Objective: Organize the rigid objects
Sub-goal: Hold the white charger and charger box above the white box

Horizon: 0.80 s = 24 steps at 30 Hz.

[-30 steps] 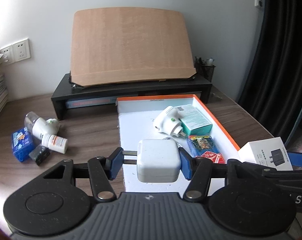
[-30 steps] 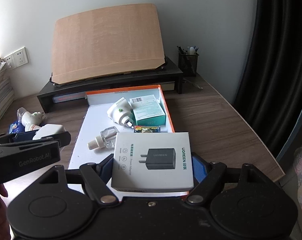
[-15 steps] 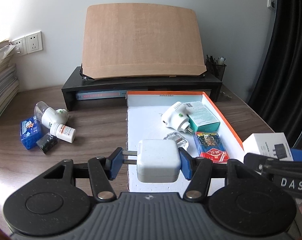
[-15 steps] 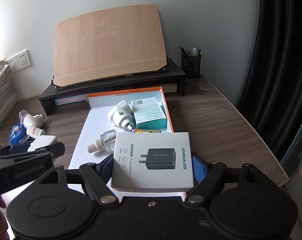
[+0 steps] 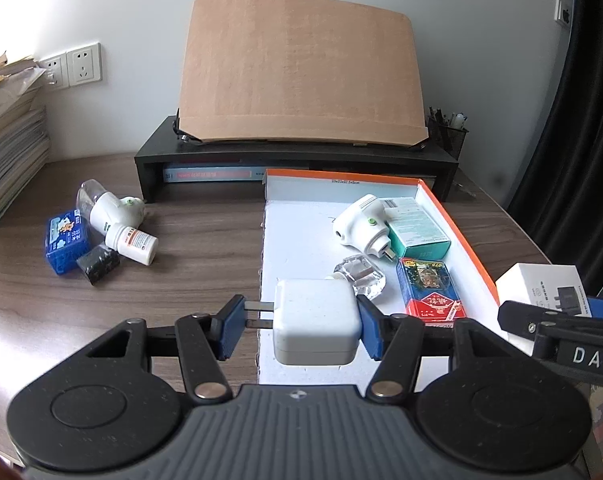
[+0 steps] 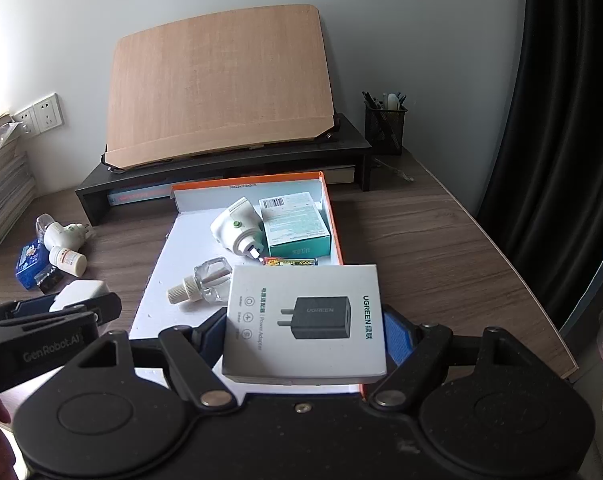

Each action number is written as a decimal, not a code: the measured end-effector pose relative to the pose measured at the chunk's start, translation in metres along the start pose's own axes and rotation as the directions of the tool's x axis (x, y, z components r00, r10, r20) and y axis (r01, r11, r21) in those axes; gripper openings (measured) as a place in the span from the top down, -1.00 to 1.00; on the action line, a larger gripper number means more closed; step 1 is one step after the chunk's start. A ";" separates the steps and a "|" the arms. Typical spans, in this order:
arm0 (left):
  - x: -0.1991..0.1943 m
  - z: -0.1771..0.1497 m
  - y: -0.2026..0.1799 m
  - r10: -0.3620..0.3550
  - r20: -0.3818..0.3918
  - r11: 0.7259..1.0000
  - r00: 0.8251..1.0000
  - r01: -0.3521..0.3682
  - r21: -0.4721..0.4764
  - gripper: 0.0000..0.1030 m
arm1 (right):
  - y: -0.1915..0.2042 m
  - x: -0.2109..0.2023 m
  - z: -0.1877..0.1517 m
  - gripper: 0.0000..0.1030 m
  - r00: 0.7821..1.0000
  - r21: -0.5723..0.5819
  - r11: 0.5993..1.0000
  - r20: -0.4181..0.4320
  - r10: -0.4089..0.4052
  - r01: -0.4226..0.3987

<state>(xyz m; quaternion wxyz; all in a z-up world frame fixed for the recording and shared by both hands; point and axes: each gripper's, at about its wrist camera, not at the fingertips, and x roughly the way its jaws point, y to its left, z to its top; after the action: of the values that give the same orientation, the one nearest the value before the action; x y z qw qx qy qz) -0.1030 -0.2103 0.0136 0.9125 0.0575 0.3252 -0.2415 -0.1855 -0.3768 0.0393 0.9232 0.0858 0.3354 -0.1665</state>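
White charger (image 5: 316, 326) clamped in left gripper (image 5: 301, 328), one UGREEN box (image 6: 304, 323) clamped in right gripper (image 6: 305, 330), four items in orange-rimmed tray (image 5: 453, 224), four on desk (image 5: 189, 276)

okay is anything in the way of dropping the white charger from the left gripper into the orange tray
Mostly no. The left gripper holds the white charger over the orange tray, whose near floor is bare. Just ahead lies a clear glass bottle, so setting it down short of that looks safest.
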 end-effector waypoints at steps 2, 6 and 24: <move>0.000 0.000 0.000 0.001 0.001 1.000 1.000 -0.001 -0.006 -0.15 | 0.001 0.001 0.000 -0.79 1.000 -0.004 1.000 -0.001 0.001 -0.001; 0.001 0.000 0.001 0.005 0.001 1.000 1.000 -0.005 -0.015 -0.15 | 0.000 0.003 0.001 -0.79 1.000 -0.009 1.000 -0.002 0.002 -0.002; 0.010 0.002 -0.002 -0.007 -0.007 1.000 1.000 0.007 0.006 -0.15 | 0.002 0.009 0.002 -0.79 1.000 -0.009 1.000 -0.012 0.012 -0.012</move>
<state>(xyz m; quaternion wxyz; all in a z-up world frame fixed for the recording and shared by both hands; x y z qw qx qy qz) -0.0956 -0.2171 0.0092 0.9103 0.0597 0.3278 -0.2455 -0.1769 -0.3777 0.0356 0.9226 0.0845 0.3413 -0.1587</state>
